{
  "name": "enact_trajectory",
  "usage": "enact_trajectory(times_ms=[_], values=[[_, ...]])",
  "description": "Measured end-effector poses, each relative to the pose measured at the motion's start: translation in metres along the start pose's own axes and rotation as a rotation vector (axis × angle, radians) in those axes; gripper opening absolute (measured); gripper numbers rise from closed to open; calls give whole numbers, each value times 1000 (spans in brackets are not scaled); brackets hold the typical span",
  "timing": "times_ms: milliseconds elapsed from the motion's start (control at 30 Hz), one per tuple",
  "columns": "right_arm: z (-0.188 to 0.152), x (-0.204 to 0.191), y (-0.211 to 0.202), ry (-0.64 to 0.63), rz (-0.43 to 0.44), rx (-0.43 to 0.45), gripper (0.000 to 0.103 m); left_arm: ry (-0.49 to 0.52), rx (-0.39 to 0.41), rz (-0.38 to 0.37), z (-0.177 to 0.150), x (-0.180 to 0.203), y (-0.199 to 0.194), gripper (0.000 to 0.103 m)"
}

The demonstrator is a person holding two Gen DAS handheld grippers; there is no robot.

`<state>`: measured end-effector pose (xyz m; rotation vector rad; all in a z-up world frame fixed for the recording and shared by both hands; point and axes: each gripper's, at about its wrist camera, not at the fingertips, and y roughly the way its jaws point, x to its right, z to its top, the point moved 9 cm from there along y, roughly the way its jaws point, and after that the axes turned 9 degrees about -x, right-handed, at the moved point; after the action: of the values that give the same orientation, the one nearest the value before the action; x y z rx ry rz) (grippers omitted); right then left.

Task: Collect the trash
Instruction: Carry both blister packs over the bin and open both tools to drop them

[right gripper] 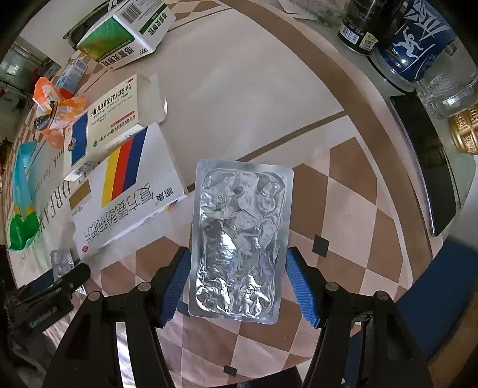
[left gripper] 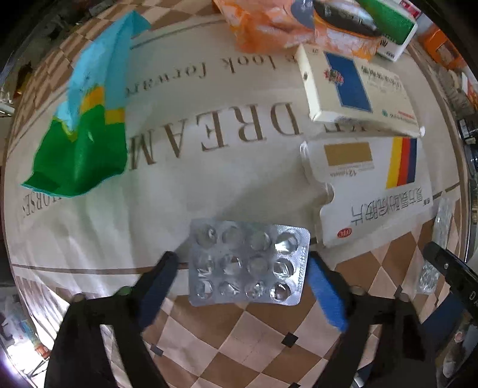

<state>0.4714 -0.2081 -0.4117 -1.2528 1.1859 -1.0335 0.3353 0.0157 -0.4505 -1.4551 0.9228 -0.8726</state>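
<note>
Your left gripper (left gripper: 242, 268) pointed down at the tabletop (left gripper: 239, 185), its fingers (left gripper: 327, 294) partly open with an emptied blister pack (left gripper: 246, 264) between them. The blue pad on the right side of the frame met the pack's edge; the left finger was blurred and showed a narrow gap, so you could not be said to have gripped it firmly.

Your right gripper (right gripper: 237, 280) also pointed down, fingers (right gripper: 300, 286) partly open around a crinkled foil blister sheet (right gripper: 239, 241) at the centre of its view. Both blue pads sat right at the sheet's long edges; whether they pressed on it I cannot tell.

In the left wrist view, a green and blue wrapper (left gripper: 82, 119) lay at the upper left of the frame, an orange wrapper (left gripper: 269, 27) at the top centre, a cream box with a blue panel (left gripper: 358, 89) at the upper right, and a flattened white box with yellow, red and blue stripes (left gripper: 373, 185) just below it. A green and white box (right gripper: 125, 32) stood at the upper left of the right wrist view. Dark cans (right gripper: 412, 38) and a black phone (right gripper: 424, 161) sat along the right edge there.
</note>
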Motion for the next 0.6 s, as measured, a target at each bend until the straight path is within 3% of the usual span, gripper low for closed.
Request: enact_trajectory(times_ms=[33,167,400,600], values=[[0,0,-1,-2,1,1,67,-3,9,-3,-3,-1,-2,67],[-21,-7,-2,-14,1,10,67,-8,40,-18,4,-3,-18,66],[-46,-24,-19,-69,11,50,67,-6,150,0,-47,-16,-63,66],[-104,-49,-42,-139,52,94,67,-26,208,-17,-105,-28,-93,66]])
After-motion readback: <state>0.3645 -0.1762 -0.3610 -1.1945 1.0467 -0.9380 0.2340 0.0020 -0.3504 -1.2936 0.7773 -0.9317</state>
